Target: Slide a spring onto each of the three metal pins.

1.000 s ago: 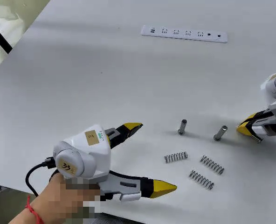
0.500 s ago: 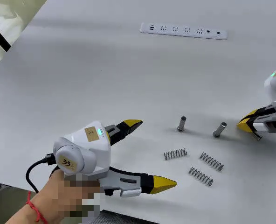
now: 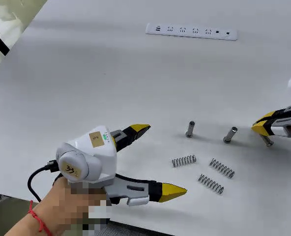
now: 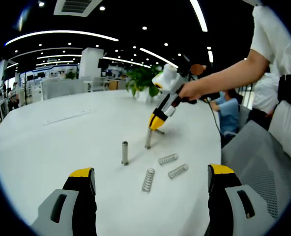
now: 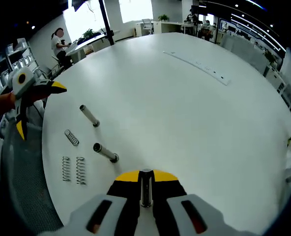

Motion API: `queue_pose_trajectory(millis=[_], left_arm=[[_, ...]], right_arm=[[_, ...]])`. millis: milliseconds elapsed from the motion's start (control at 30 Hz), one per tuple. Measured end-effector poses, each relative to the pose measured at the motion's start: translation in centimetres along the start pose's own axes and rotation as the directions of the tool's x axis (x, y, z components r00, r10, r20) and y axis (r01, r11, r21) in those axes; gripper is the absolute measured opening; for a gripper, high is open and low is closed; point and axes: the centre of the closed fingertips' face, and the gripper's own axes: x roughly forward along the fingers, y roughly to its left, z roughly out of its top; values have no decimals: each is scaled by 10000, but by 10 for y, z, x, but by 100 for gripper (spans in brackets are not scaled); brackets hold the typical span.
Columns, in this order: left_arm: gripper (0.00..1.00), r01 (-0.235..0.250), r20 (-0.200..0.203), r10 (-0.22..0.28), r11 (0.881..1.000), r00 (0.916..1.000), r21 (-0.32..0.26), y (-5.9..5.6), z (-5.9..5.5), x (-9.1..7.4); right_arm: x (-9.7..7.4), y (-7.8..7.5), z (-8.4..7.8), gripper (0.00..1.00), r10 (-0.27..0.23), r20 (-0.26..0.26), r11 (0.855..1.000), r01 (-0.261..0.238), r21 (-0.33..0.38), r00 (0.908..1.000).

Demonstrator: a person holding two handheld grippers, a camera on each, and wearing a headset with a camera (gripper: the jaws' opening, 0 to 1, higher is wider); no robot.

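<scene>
Steel pin job, barely starting: clamping the held pin (image 5: 145,189) in the closed jaws of the right gripper (image 3: 258,129) by the right edge of the worktop (image 3: 111,64), leaving two standing pins (image 3: 190,129) upright mid-worktop and three springs (image 3: 184,160) lying loose toward the near edge, none threaded yet. Keeping the left gripper (image 3: 159,160) spread wide and empty near the near-left corner, probably needing to pinch the nearest spring and line its bore up with a pin end. Failing to make out how much pin is buried in the jaws, with the right gripper's body running off the head view.
</scene>
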Motion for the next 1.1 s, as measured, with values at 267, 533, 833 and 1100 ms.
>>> queue_pose_trajectory(millis=[267,533,833,1100], left_arm=[[96,77,-30,-77,10000,10000,54,-2,1,1],[96,125,-52,-124,9999,9999,99,-3,3,2],[96,137,-71,-136,9998,9999,119,-4,3,3],[96,133,-74,-133,9999,9999,98,-4,3,2]], right_arm=[[-9,0,-1,9,-118,306,9999,116,65,9995],[-18,0,-2,8,-229,655,9996,216,206,9976],[-24,-1,-6,8,-361,898,9988,328,375,9953],[-30,0,-8,8,-446,1130,9982,397,453,9926]])
